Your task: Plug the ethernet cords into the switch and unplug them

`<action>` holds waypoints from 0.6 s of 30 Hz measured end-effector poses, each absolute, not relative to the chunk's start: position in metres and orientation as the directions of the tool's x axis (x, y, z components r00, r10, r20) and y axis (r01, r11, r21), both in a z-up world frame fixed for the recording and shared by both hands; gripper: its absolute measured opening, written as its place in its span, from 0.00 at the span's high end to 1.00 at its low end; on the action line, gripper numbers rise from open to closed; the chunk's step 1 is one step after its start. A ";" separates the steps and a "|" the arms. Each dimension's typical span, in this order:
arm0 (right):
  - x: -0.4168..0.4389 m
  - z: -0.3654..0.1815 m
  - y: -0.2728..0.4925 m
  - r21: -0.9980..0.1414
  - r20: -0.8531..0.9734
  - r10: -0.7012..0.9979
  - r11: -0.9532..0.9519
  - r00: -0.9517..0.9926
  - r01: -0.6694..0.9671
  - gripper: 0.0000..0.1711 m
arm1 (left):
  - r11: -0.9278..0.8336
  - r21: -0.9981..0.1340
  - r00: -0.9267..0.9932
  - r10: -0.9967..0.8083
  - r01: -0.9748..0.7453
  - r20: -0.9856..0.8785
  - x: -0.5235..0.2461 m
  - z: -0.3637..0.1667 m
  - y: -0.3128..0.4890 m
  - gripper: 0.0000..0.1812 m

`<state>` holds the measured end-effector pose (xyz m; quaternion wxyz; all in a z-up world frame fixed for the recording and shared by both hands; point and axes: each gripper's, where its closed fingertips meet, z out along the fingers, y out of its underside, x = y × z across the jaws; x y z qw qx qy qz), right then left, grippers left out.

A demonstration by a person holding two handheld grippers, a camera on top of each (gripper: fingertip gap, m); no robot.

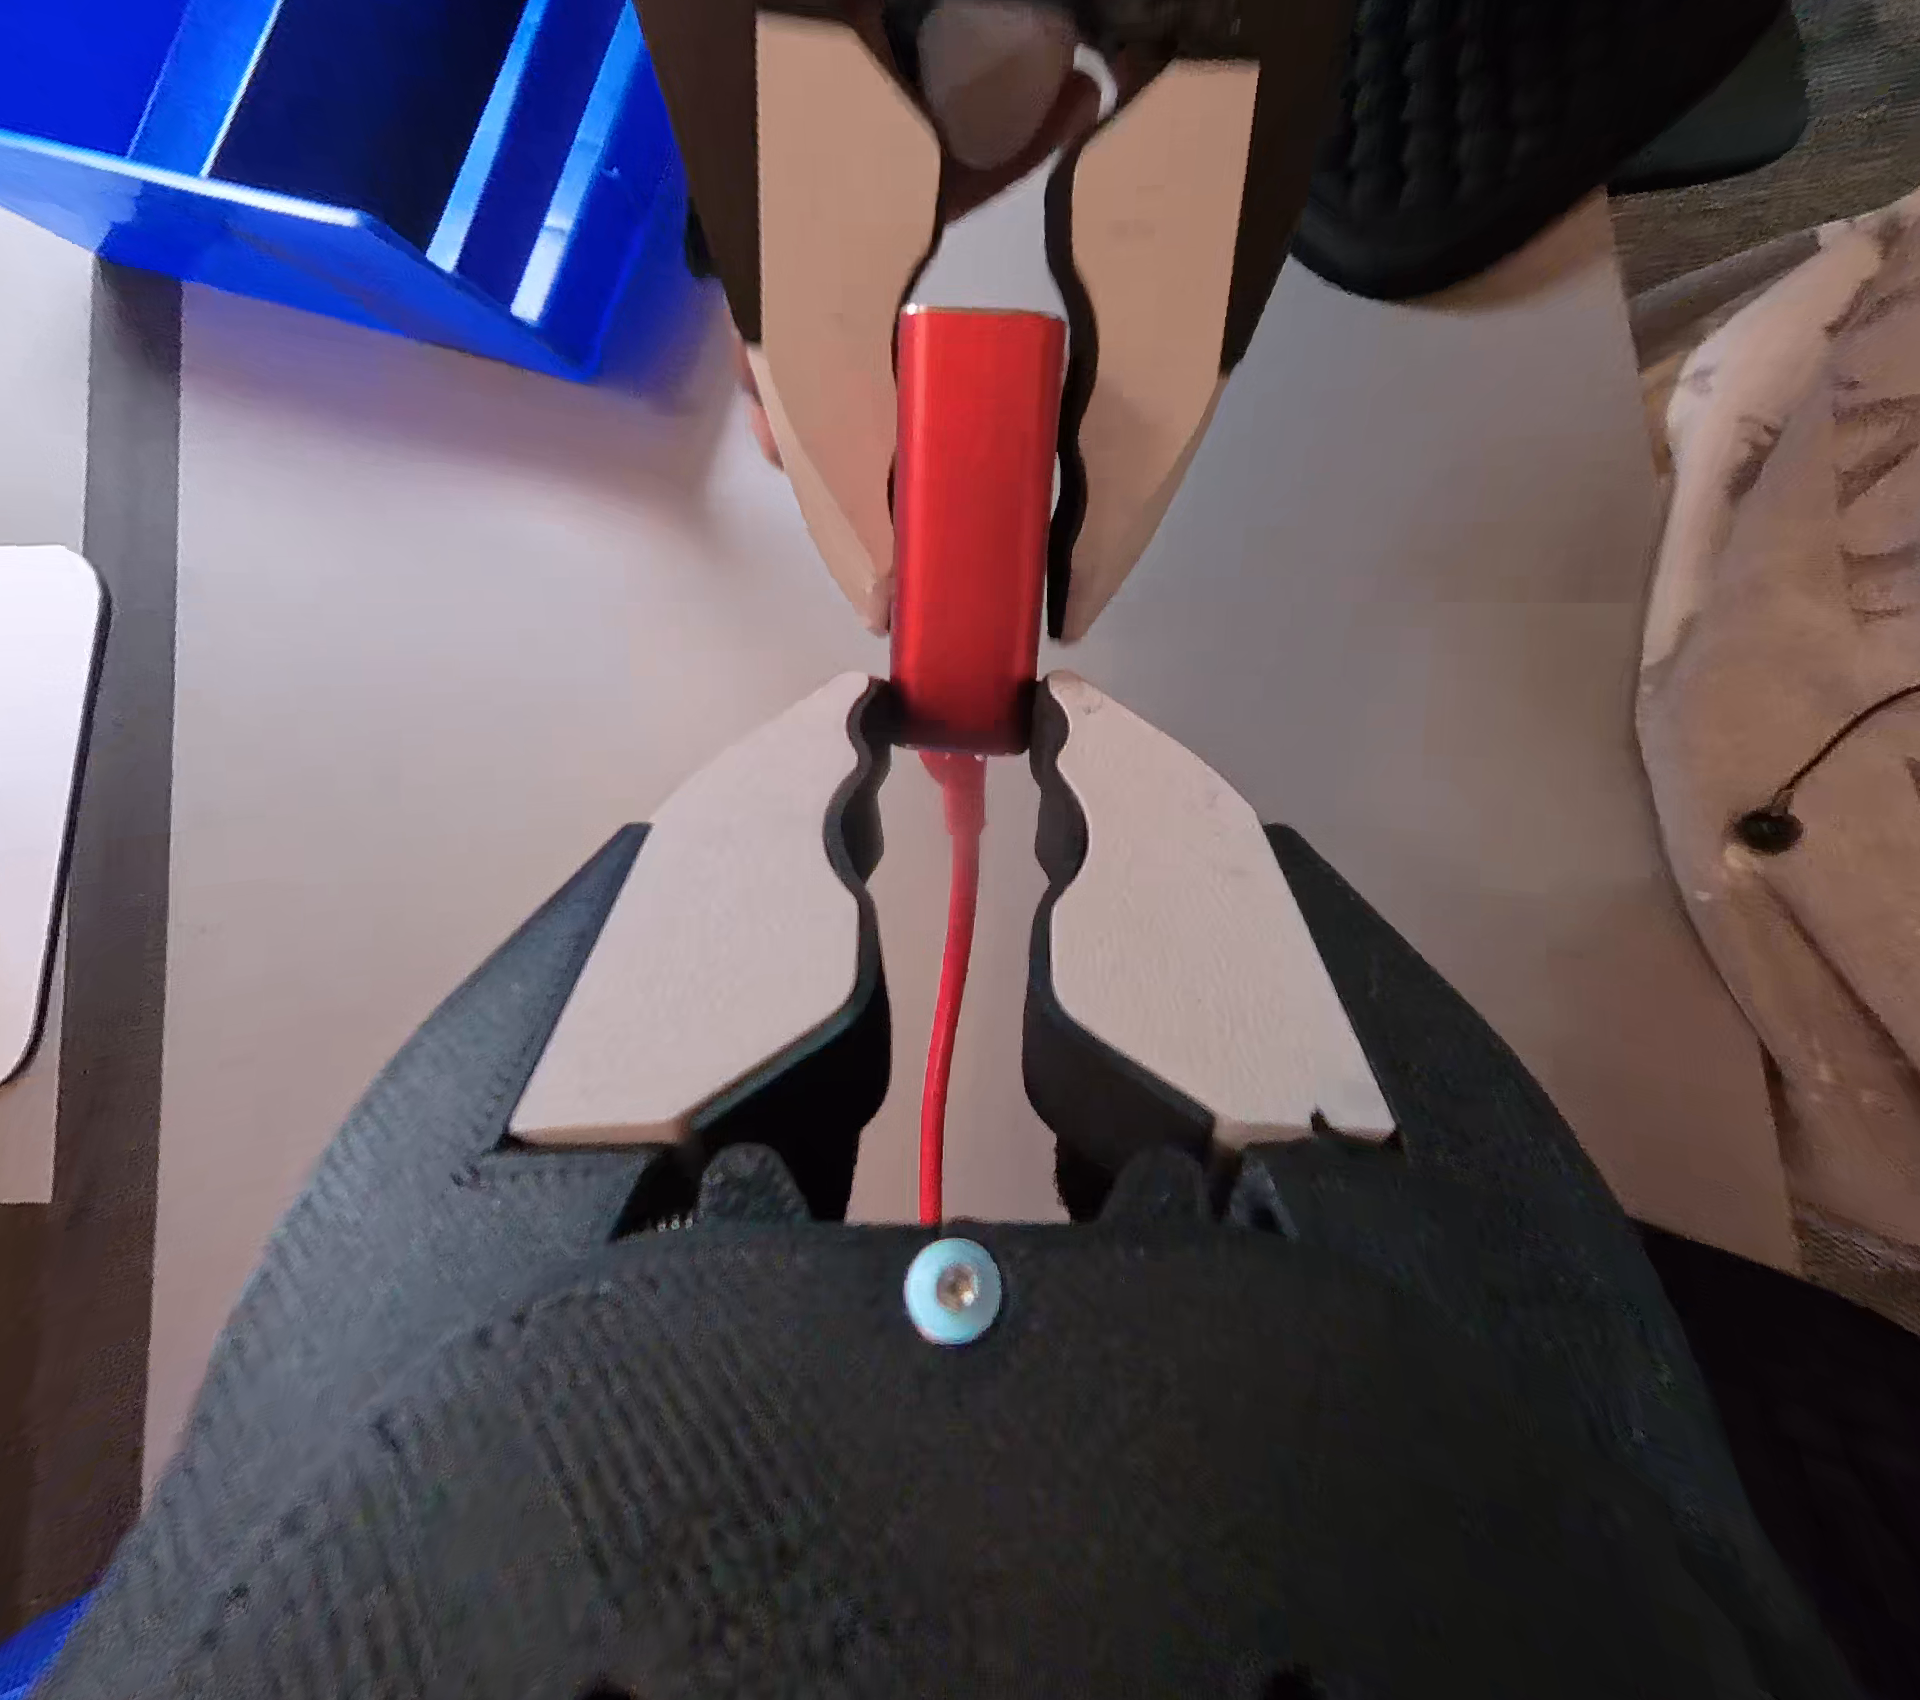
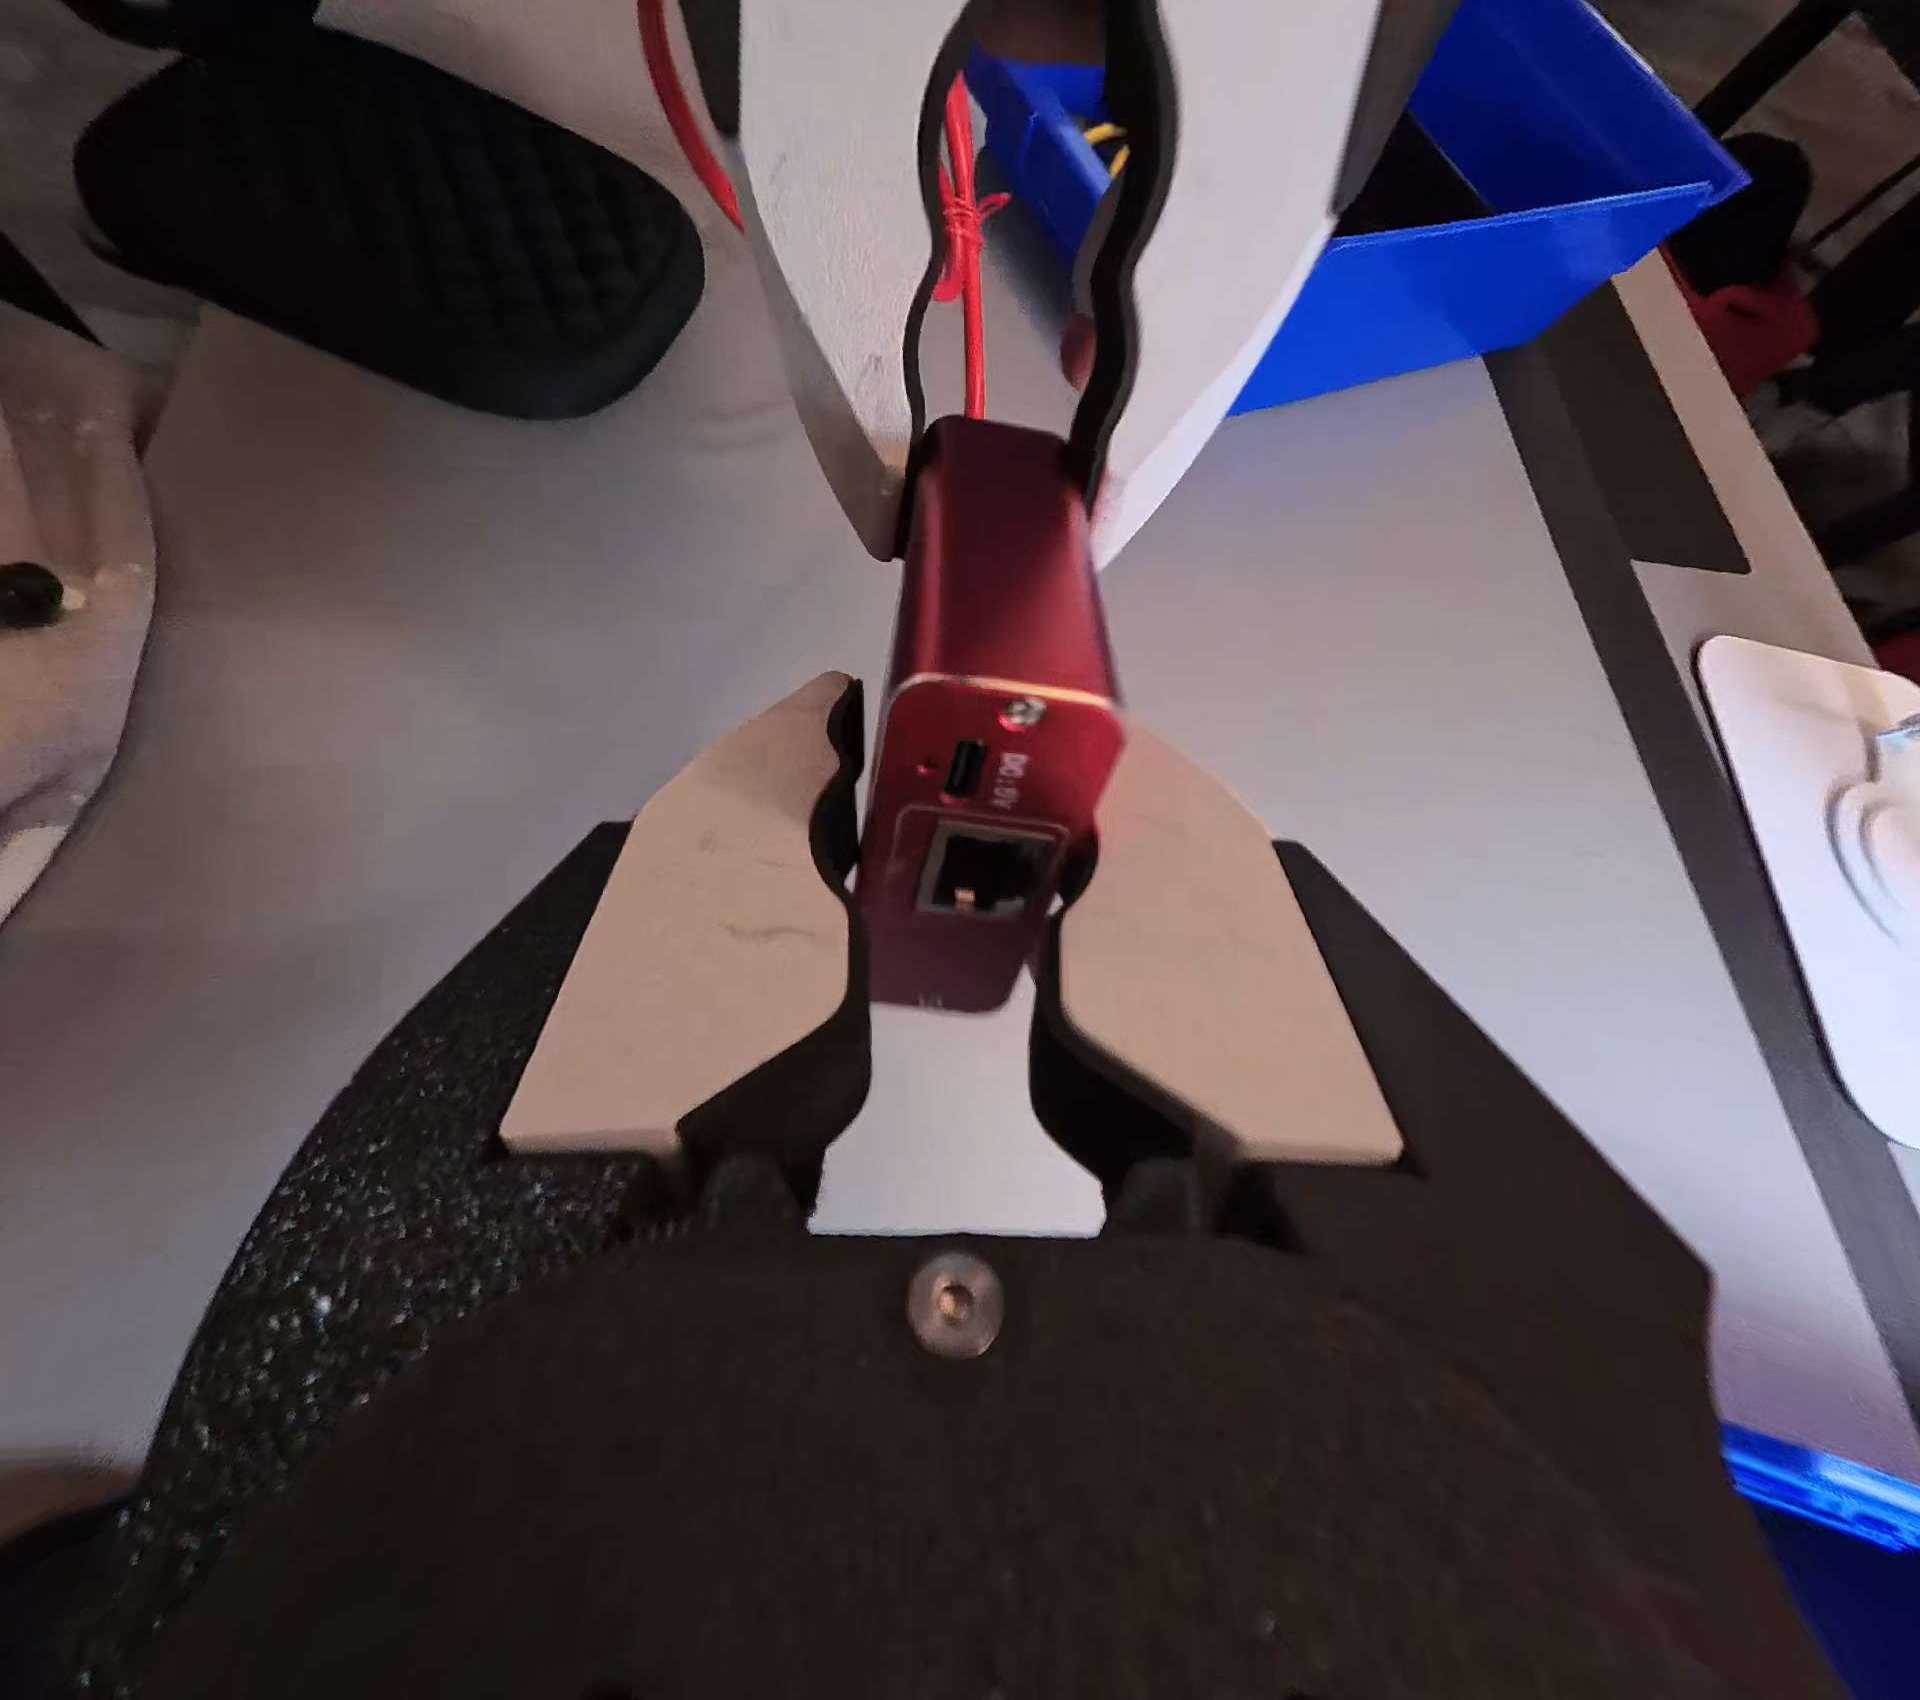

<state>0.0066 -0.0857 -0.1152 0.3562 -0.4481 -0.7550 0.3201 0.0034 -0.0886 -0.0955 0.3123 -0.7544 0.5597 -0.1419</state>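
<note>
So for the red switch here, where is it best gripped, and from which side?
Probably across its long flat side walls, coming in end-on, as both grippers do now. The red switch is a slim box; the left gripper clamps the end where the red cord enters, the right gripper the other end, beside an empty port. A grip further back would keep that port free.

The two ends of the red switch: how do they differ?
The end by the left gripper has a red cord running out of it; the end by the right gripper shows an empty port. Both ends of the switch sit between fingers.
</note>
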 end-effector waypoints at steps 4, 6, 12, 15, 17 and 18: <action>-0.002 -0.114 -0.083 -0.867 0.246 0.930 0.338 -0.273 0.367 0.83 | -0.161 -0.550 0.302 -0.937 -0.819 -0.175 0.001 -0.089 -0.085 0.86; -0.004 -0.112 -0.082 -0.905 0.202 0.948 0.276 -0.246 0.323 0.84 | -0.161 -0.535 0.298 -0.937 -0.829 -0.180 0.001 -0.087 -0.084 0.86; -0.008 -0.098 -0.077 -0.990 -0.002 0.976 0.029 -0.220 0.138 0.84 | -0.153 -0.590 0.372 -0.888 -0.793 -0.269 0.001 -0.052 -0.072 0.85; -0.002 -0.094 -0.066 -0.986 -0.163 0.957 -0.152 -0.240 0.066 0.83 | -0.070 -0.721 0.463 -0.808 -0.689 -0.364 0.003 0.004 -0.077 0.82; 0.004 -0.088 -0.056 -0.971 -0.235 0.941 -0.239 -0.245 0.014 0.84 | -0.010 -0.808 0.505 -0.785 -0.589 -0.359 0.006 0.033 -0.094 0.81; 0.007 -0.082 -0.051 -0.962 -0.259 0.933 -0.272 -0.250 -0.018 0.83 | 0.007 -0.848 0.510 -0.796 -0.530 -0.326 0.011 0.040 -0.106 0.81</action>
